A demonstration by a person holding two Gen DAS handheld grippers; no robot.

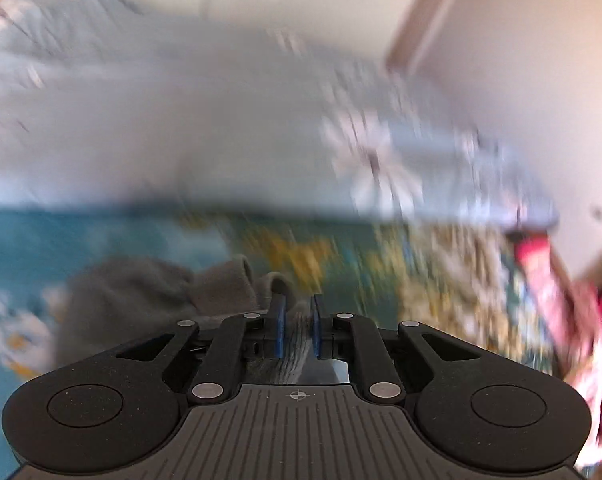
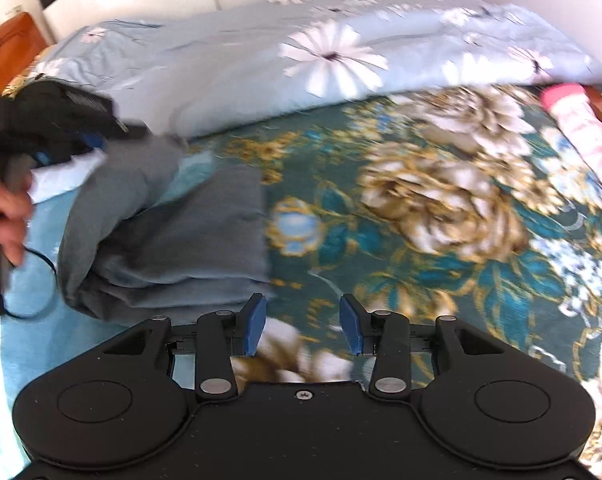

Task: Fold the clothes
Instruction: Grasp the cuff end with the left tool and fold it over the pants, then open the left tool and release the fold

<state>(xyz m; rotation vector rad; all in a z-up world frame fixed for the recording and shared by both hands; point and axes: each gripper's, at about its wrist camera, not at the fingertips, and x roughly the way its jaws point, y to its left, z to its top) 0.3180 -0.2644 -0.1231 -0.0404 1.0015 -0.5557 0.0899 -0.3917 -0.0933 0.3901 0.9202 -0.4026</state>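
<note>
A grey garment (image 2: 189, 232) lies partly folded on the floral bedspread (image 2: 441, 200), left of centre in the right wrist view. One part of it rises toward the upper left, where my left gripper (image 2: 91, 142), held by a hand (image 2: 5, 208), grips it. In the blurred left wrist view the left gripper (image 1: 297, 304) has its blue pads nearly together, with grey garment cloth (image 1: 149, 292) pinched between them. My right gripper (image 2: 303, 308) hovers open over the bedspread just right of the garment's near edge, nothing between its fingers.
A pale blue daisy-print quilt (image 2: 301, 60) is bunched across the far side of the bed. A pink item (image 2: 581, 128) lies at the right edge. A wooden headboard (image 2: 17, 44) shows far left. Light blue cloth (image 2: 33, 340) lies under the garment at left.
</note>
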